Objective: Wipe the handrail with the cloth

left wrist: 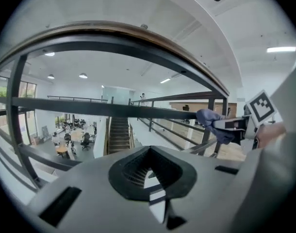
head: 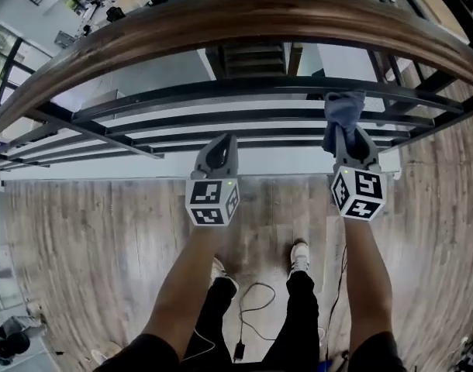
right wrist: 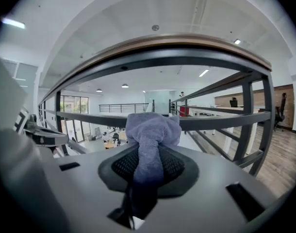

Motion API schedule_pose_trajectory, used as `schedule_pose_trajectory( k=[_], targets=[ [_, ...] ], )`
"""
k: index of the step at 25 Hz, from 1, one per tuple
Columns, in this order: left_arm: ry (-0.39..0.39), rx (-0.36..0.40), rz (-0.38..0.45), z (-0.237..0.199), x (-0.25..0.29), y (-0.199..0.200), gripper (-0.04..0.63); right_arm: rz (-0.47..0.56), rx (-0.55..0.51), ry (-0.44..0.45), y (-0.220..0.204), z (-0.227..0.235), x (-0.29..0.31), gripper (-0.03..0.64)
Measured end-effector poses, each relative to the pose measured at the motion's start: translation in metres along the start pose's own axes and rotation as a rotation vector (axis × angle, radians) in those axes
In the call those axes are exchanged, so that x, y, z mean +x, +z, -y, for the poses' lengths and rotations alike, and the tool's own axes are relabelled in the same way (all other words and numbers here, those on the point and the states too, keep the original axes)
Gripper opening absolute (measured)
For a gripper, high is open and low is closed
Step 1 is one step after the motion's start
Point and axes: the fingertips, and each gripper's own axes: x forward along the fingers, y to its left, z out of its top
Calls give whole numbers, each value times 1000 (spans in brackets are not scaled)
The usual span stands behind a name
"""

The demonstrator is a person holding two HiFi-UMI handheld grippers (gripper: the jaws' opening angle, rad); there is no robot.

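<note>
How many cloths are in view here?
1: the blue cloth is clamped in the right gripper, just below the wooden handrail; the left gripper holds none.

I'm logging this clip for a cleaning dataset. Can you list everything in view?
handrail: one, brown wood, curving across the top of the railing
railing bars: several, dark metal, beneath the handrail
staircase: one, dark, beyond the railing
cloth: one, blue-grey, by the bars
floor: light wood planks, underfoot
cable: one, dark, looped on the floor between the feet
shoes: two, white, on the floor
left hand-held gripper: grey, jaws together, empty
right hand-held gripper: grey, shut on the cloth
</note>
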Motion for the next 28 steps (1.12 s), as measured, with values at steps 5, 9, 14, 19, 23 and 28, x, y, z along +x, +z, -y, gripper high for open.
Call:
schedule_pose_trajectory(
  k=[5, 9, 14, 19, 23, 28],
  targets=[
    [57, 39, 28, -118, -38, -64, -2, 25, 21, 130, -61, -165, 53, 91],
    [163, 120, 137, -204, -58, -91, -2, 76, -8, 240, -99, -270, 93, 91],
    [260, 93, 219, -279, -91, -135, -2, 150, -12, 336, -145, -356, 105, 91],
    [262, -36, 300, -339, -116, -184, -2, 263, -51, 418, -168, -431, 111, 91],
    [324, -19, 348, -377, -137, -212, -2, 318, -96, 481, -186, -485, 111, 91],
    [391, 24, 391, -410, -168, -220, -2, 329, -106, 533, -183, -545, 117, 91]
  ],
)
